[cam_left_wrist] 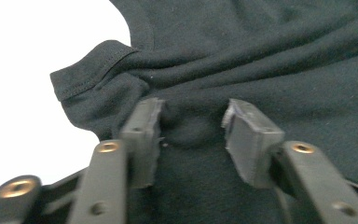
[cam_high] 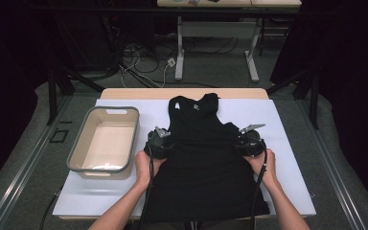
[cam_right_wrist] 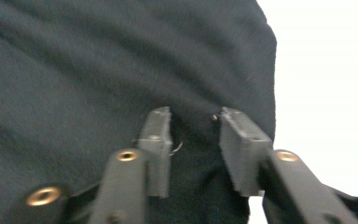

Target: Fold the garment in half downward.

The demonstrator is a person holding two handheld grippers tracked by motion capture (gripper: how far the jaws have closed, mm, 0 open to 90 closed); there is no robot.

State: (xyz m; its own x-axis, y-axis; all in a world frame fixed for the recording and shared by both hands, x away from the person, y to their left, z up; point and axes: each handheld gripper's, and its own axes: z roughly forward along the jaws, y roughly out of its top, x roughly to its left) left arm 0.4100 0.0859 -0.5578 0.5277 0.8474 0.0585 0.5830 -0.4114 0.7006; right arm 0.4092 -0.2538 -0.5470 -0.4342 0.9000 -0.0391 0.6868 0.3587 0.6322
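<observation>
A soft black cloth tank top (cam_high: 200,153) lies flat on the white table sheet (cam_high: 287,143). The left gripper (cam_left_wrist: 193,128) and right gripper (cam_right_wrist: 193,135), 1 at each side edge, pinch a bump of cloth between narrow jaws. The next move is probably lifting to fold. A beige plastic tub (cam_high: 104,139) sits left.

Left gripper (cam_left_wrist: 192,125) and right gripper (cam_right_wrist: 194,125) half-closed, lowered.
</observation>
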